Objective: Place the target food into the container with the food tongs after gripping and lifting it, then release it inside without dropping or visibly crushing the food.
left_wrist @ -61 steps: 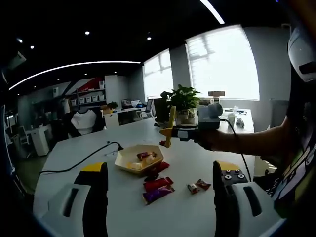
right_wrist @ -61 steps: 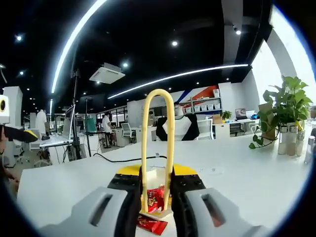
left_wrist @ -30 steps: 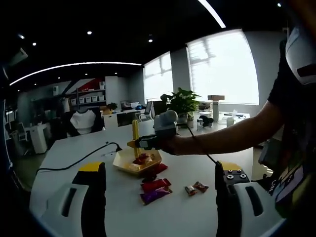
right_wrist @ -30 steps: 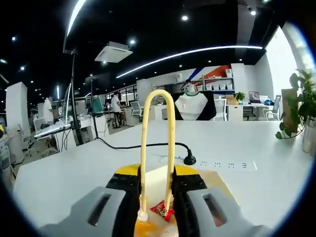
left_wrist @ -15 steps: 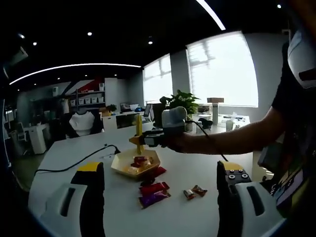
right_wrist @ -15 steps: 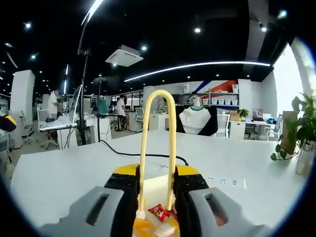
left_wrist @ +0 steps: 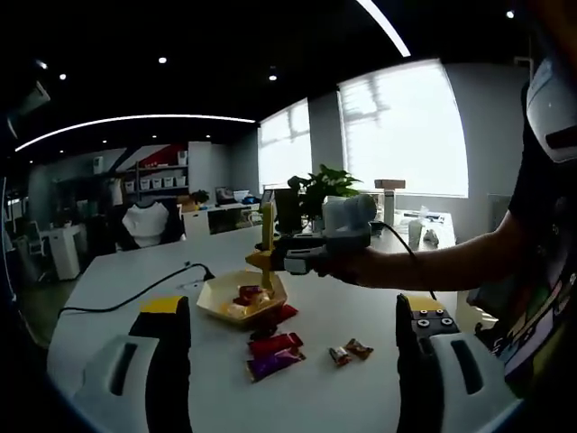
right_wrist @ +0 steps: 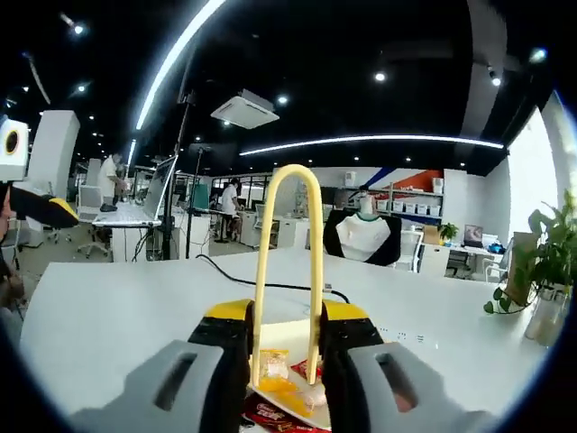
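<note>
Tongs [right_wrist: 287,262] clamped in right gripper [right_wrist: 287,361] — long axis upright, loop end up, tips slightly spread over container [left_wrist: 216,298].

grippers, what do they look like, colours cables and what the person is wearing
Each gripper has pale grey jaws with black inner faces and yellow tips. In the left gripper view, the left gripper shows screw heads on one jaw. The right gripper there has a pale grey box on top and a dark cable trailing back. The person wears a dark short sleeve.
</note>
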Motion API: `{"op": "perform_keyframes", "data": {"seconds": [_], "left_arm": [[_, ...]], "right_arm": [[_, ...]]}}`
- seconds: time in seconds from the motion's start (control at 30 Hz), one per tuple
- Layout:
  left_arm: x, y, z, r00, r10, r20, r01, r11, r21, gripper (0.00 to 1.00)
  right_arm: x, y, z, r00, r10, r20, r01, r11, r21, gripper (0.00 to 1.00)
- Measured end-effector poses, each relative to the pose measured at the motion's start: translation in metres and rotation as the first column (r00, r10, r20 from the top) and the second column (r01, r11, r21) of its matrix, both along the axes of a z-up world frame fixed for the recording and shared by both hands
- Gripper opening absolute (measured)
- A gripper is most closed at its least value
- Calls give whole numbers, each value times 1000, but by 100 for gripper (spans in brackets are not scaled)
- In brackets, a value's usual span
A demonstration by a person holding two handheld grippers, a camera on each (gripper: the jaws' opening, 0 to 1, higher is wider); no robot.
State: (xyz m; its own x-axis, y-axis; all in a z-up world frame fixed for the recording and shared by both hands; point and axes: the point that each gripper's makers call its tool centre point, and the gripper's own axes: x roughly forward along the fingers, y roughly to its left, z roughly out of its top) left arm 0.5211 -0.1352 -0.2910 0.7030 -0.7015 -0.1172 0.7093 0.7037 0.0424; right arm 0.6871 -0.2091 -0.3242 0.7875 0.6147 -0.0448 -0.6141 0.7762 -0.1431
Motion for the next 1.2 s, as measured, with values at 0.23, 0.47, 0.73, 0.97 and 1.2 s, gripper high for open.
{"op": "perform_keyframes", "data": {"seconds": [0.23,0.47,0.73,0.97,1.2], "left_arm": [[-2,-4,1,1000,-14,1,14,1000,1,100],[-4,-3,1,1000,-15,0,15,1000,9,100],[-4,-4,-1,1000,-19,-1,19,1000,14,100],[-3,-7,0,1000,-26,1,26,1000,11,100],[-3,-9,-2,1000,-28,-3,28,1000,7,100]], "right_arm": [[-19,-8,-12,1000,-15,-19,15,1000,14,25],[-38,-19,-25,998,-30,-63,32,999,41,25],[-62,-26,-34,996,-49,-81,53,997,48,26],[-85,-34,-41,989,-87,-123,98,991,88,26],[-111,-43,-57,979,-133,-151,144,988,62,26]]}}
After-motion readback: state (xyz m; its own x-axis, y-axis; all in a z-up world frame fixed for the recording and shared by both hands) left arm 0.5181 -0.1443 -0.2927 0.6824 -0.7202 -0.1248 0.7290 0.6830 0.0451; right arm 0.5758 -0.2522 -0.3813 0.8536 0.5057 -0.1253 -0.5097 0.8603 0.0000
